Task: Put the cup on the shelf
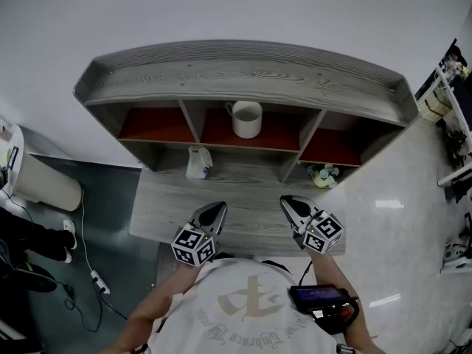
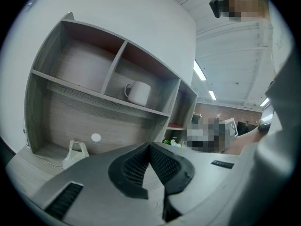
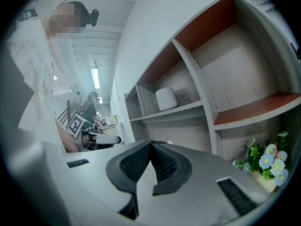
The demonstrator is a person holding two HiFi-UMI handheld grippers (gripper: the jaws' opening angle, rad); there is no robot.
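The cup [image 1: 246,119] is seen standing in the middle compartment of the shelf [image 1: 243,72], on the upper board, so the placing is judged to be done. Little is left that could go wrong. The cup appears to be set fairly near the front edge of its board, and it could be knocked off if that board were struck by a gripper being swung forward or if the shelf were jolted. A fresh reach into the compartment would carry the same risk, because the dividers stand close on either side of the cup.

The cup [image 2: 139,92] is plain white, upright and rounded, with its handle turned towards the left divider. No tilt is seen. Nothing is touching it, and whether anything is inside cannot be told.

On the board below, a small white object [image 1: 198,162] is set near the left divider, and a small pot of flowers [image 1: 324,174] is tucked at the right end.

Both grippers are held back over the near edge of the worktop [image 1: 169,205], well apart from the cup. The jaws of the left gripper [image 2: 149,147] are clenched with nothing between them, and those of the right gripper [image 3: 151,144] are likewise pressed together and empty.
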